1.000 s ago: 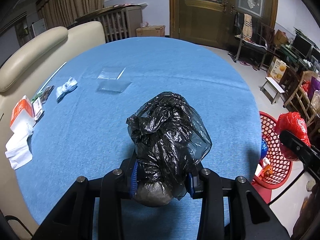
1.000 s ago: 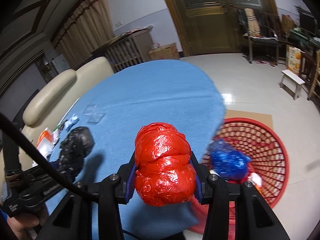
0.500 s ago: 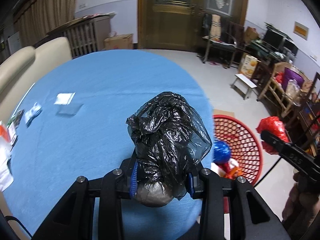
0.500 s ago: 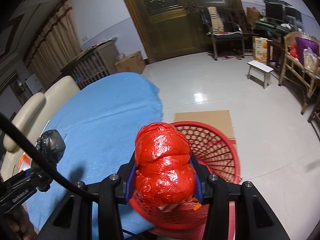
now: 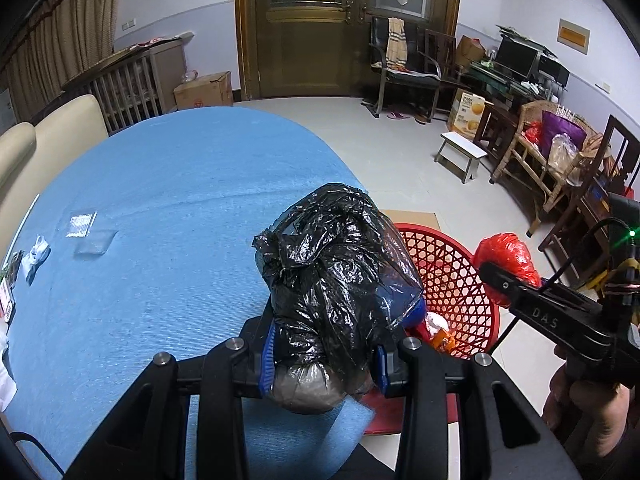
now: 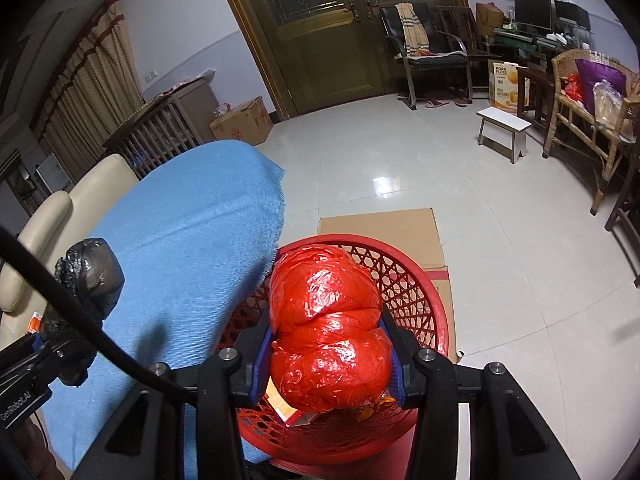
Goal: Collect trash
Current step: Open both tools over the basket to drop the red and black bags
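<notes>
My left gripper is shut on a crumpled black trash bag, held above the right edge of the blue-covered table. A red trash bag is squeezed between the pads of my right gripper, directly above the red lattice basket on the floor beside the table. That red bag and the right gripper also appear at the right of the left wrist view, over the basket. The black bag shows at the left of the right wrist view. Other trash lies in the basket.
A clear plastic container, a crumpled wrapper and packets lie on the table's left. Flat cardboard lies under the basket. A beige sofa, a white stool, chairs and a wicker seat stand around.
Both grippers swung rightward off the table toward the red basket, each keeping its bag. The red bag went from over the table edge to over the basket.
</notes>
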`<state>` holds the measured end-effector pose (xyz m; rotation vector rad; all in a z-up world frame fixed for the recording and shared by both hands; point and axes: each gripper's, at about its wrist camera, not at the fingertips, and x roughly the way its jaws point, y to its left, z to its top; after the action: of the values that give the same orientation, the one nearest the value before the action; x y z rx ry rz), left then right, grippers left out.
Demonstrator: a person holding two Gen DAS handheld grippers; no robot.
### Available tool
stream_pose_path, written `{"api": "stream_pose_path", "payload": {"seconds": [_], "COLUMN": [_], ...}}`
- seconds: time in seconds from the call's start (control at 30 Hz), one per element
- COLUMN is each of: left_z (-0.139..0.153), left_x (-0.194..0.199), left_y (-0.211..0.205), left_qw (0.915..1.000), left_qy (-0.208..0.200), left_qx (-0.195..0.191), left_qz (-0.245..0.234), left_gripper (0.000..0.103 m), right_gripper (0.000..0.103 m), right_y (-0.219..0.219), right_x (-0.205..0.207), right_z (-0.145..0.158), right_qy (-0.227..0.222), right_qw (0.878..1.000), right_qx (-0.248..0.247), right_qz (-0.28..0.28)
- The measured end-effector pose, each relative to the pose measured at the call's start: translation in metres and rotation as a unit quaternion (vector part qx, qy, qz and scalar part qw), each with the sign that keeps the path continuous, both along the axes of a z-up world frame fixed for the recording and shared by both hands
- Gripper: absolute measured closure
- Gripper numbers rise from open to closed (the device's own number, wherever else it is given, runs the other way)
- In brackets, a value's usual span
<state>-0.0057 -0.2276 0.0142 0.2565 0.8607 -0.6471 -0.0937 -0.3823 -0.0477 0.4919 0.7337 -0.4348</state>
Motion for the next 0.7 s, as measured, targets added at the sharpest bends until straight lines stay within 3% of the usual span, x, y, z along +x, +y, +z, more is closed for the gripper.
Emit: {"api": "stream_pose_path", "payload": {"seconds": [0.23,0.33,0.7], "left_z": [-0.003,-0.004,-0.006], "left_x": [0.005,0.005,0.003], "left_y": [-0.012,-0.015,-0.029], "left_qw": [0.9999,0.9999,0.9992], "left_qy": [0.005,0.007,0.010], "left_qx": [0.008,0.011,0.015], "left_qz": [-0.008,-0.010,-0.035], "left_gripper": [0.064,0.064,0.064], "right_gripper": [0.051,0.039,0.039], "right_y": [-0.010,-0.020,-0.034], "right_x": [0.005,0.007,-0.007], "right_z": [-0.017,-0.025,-0.009], "right_qy": [0.018,0.028,-0.003], "right_qw": [1.000,0.999,0.999], "right_qx": [0.014,0.028,0.023], "right_qz": [-0.003,-0.015,-0.041]}}
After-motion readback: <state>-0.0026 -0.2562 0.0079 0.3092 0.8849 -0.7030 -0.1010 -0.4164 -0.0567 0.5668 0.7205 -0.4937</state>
